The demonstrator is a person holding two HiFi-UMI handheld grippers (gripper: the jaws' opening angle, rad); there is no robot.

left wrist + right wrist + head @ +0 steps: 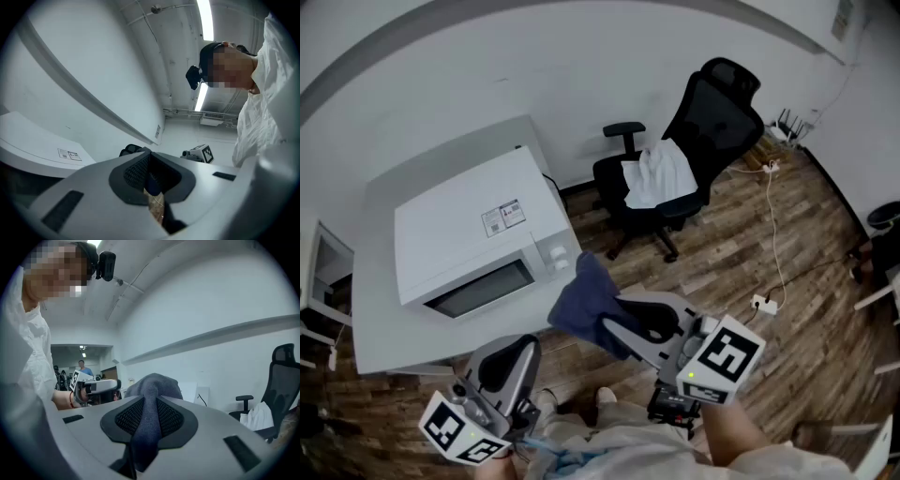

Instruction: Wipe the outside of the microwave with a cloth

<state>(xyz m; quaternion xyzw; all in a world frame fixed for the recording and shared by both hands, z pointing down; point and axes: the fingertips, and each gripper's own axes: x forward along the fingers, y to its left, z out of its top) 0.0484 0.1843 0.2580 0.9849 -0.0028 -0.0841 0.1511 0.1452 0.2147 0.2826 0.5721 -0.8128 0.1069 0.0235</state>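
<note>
Between the right gripper's [150,404] fingers [125,417] a dark blue cloth [154,383] is pinched tight, bunched into a soft woven fold over their black ribbed pads. The left gripper [149,161] has its fingers closed on nothing and sits low, near the person's body. The cloth hangs in the air just off the front right corner of the microwave [469,234], near its knobs, not touching it. I'd judge the wiping not yet begun: cloth in hand, every face left to do. The microwave is a smooth white box with a dark glass door and a label on top, standing on a white tabletop [370,319].
</note>
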